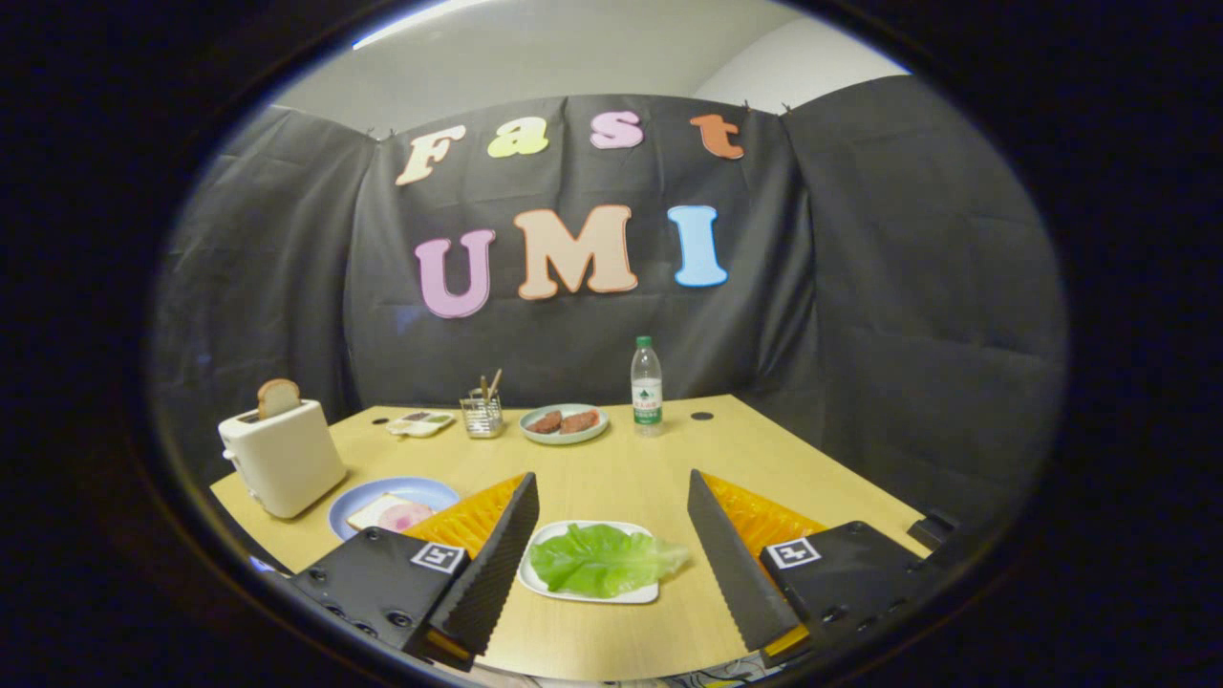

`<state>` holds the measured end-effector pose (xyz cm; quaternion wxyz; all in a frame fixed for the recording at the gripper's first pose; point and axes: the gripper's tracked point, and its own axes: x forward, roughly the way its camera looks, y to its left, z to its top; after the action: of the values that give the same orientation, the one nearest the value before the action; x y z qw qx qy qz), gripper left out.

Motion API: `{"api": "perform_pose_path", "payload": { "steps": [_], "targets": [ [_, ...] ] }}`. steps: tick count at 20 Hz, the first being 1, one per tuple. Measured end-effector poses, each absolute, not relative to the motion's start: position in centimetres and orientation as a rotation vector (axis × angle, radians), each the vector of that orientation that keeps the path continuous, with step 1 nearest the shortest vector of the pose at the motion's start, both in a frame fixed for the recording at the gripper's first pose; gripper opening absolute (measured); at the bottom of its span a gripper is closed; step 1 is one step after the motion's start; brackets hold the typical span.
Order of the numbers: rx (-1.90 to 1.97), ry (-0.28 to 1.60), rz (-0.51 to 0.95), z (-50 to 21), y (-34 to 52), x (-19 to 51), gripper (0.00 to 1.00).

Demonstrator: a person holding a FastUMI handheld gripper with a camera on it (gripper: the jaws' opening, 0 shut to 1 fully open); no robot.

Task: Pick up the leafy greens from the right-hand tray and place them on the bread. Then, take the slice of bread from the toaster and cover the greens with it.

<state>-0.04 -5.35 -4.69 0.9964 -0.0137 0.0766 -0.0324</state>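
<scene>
A green lettuce leaf (604, 560) lies on a small white tray (547, 585) on the wooden table, right between my two fingers and slightly below them. My gripper (611, 502) is open, fingers wide apart, touching nothing. To the left, a blue plate (435, 489) holds a slice of bread (375, 510) with a pink slice of ham (405, 517) on it, partly hidden by my left finger. Behind that plate stands a cream toaster (283, 458) with a slice of bread (278, 397) sticking up from its slot.
Along the back of the table stand a water bottle (647, 386), a plate with two brown patties (564, 422), a wire holder with utensils (482, 411) and a small dish (419, 422). The table's right edge runs close past my right finger.
</scene>
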Motion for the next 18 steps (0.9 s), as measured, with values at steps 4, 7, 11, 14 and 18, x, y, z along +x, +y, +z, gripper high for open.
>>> {"api": "perform_pose_path", "payload": {
  "steps": [4,7,11,14,18],
  "targets": [
    [-0.014,0.239,-0.105,-7.1,-7.8,0.8,0.98],
    [0.003,0.303,-0.143,-9.3,-9.8,1.3,0.98],
    [0.035,0.391,-0.143,-12.1,-10.8,2.0,0.97],
    [0.072,0.457,-0.144,-14.0,-11.2,2.8,0.96],
    [0.096,0.509,-0.147,-16.0,-10.8,4.3,0.95]
  ]
}}
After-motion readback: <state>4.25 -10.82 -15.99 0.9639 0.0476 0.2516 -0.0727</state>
